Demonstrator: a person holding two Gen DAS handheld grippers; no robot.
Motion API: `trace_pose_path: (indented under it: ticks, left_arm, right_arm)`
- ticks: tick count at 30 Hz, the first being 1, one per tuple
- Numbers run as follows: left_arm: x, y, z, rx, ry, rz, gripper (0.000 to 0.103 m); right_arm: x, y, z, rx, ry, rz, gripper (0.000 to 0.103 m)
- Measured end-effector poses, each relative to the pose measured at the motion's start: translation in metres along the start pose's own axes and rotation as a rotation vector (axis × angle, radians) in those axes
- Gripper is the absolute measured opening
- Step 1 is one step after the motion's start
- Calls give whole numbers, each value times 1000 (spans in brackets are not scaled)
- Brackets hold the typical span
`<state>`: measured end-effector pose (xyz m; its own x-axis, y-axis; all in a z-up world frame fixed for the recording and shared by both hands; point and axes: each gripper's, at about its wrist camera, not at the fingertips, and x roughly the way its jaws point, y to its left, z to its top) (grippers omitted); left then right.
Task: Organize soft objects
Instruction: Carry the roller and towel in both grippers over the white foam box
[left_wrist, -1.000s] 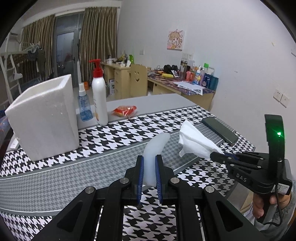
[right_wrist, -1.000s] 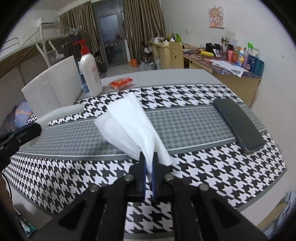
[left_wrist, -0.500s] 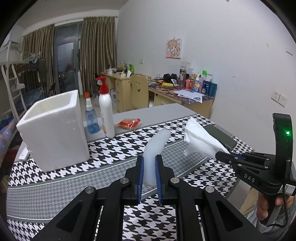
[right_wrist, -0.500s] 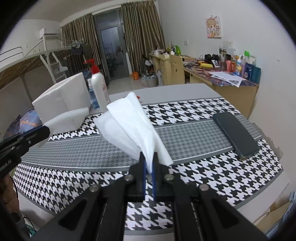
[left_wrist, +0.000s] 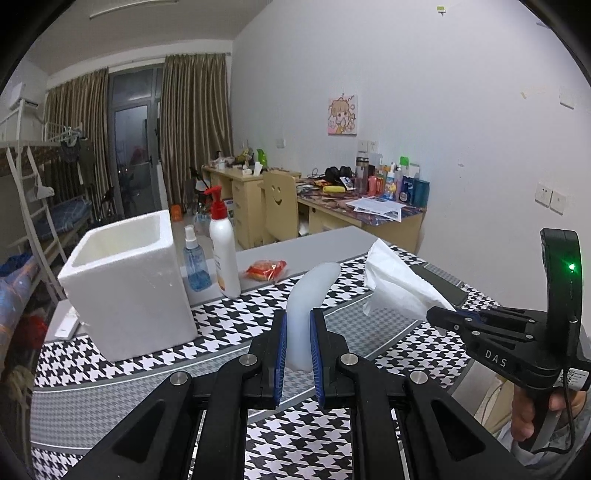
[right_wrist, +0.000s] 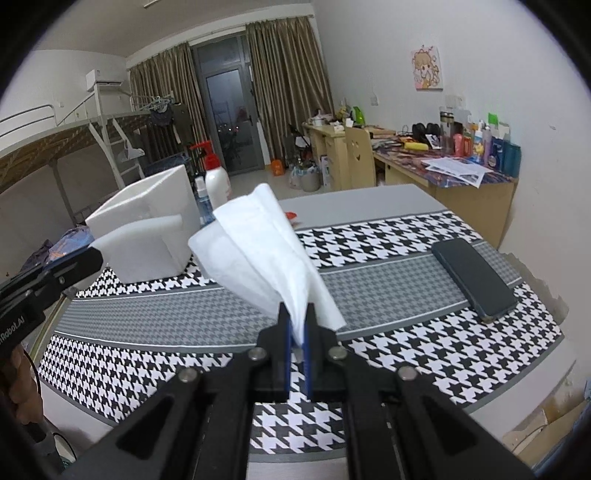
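Observation:
My left gripper (left_wrist: 297, 325) is shut on a white foam strip (left_wrist: 308, 295) that curves up and away from the jaws, held above the table. In the right wrist view the strip (right_wrist: 136, 240) sticks out of the left gripper (right_wrist: 92, 258) at the left edge. My right gripper (right_wrist: 297, 321) is shut on a white tissue (right_wrist: 258, 243) that fans upward, also held above the table. In the left wrist view the tissue (left_wrist: 395, 284) hangs from the right gripper (left_wrist: 434, 315) at the right. An open white foam box (left_wrist: 125, 280) stands at the table's left.
The table has a houndstooth cloth (left_wrist: 155, 398). A white pump bottle (left_wrist: 223, 251), a blue spray bottle (left_wrist: 195, 260) and a red snack packet (left_wrist: 266, 268) sit behind the box. A black phone (right_wrist: 472, 277) lies at the right. Cluttered desks line the far wall.
Both grippers have risen with their loads, so the table looks lower and more of the room shows. The foam box opening has come into view. Both grips hold unchanged.

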<state>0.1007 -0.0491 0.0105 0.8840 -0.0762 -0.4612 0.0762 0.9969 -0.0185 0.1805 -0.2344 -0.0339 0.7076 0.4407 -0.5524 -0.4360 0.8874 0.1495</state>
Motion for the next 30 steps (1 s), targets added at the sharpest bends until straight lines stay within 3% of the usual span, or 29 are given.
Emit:
trace_pose_path:
  ticks: [30]
  left_arm:
    - [-14, 10, 30, 50, -81, 30, 13]
  right_arm:
    - [-17, 15, 30, -4, -100, 8, 7]
